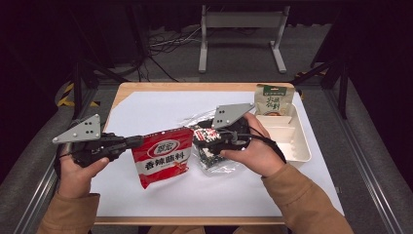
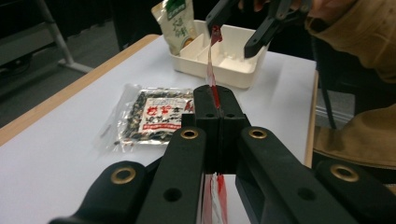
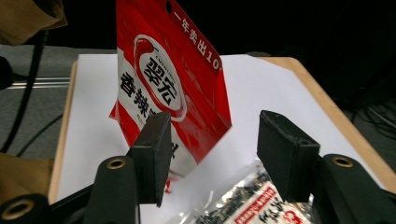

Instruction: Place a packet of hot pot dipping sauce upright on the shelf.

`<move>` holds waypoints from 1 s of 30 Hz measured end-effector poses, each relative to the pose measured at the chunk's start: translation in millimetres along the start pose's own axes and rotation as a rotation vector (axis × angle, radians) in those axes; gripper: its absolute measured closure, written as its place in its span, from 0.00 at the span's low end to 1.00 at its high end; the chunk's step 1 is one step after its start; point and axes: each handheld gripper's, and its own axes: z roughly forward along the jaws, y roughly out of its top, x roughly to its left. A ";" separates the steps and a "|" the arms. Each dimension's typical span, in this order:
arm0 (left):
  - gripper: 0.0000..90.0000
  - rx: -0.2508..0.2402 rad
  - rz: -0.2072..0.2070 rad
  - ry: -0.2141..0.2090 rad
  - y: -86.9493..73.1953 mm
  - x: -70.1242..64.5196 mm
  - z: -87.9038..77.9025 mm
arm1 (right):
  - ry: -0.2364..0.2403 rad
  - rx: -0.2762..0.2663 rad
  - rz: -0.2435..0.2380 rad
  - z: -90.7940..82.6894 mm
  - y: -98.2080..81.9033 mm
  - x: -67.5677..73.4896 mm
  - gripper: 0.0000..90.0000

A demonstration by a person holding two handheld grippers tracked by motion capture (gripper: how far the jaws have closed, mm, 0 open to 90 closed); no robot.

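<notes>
A red seasoning packet (image 1: 163, 157) with white lettering hangs above the white table cover. My left gripper (image 1: 139, 141) is shut on its left edge, and in the left gripper view the jaws (image 2: 218, 105) pinch the packet's thin red edge (image 2: 212, 79). My right gripper (image 1: 197, 139) is at the packet's right side with its jaws open. In the right gripper view the red packet (image 3: 168, 79) stands just beyond the spread pads (image 3: 212, 130), not pressed by them. A clear packet of dark seeds (image 1: 212, 156) lies on the table under the right hand.
A white divided tray (image 1: 292, 146) sits at the table's right, with a green pouch (image 1: 274, 101) leaning at its far end. The wooden table edge (image 1: 195, 87) runs along the back. In the left gripper view the tray (image 2: 224, 74) stands behind the seed packet (image 2: 154, 114).
</notes>
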 end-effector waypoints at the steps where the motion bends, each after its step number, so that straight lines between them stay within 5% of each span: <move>1: 1.00 -0.008 -0.002 -0.008 0.8 -2.0 0.5 | 0.013 0.002 -0.002 2.6 0.4 0.2 0.50; 11: 1.00 -0.021 0.034 -0.037 8.2 -14.4 3.5 | 0.113 -0.026 0.043 23.0 -2.2 2.8 0.51; 19: 1.00 -0.024 0.045 -0.045 9.5 -17.9 6.2 | 0.223 -0.127 0.122 36.2 -16.5 -1.6 0.70; 25: 1.00 -0.025 0.043 -0.046 9.1 -18.7 6.1 | 0.241 -0.101 0.084 34.7 -13.3 2.7 0.93; 30: 1.00 -0.033 0.045 -0.039 9.4 -18.8 4.3 | 0.238 -0.099 0.071 29.6 -9.7 7.1 0.98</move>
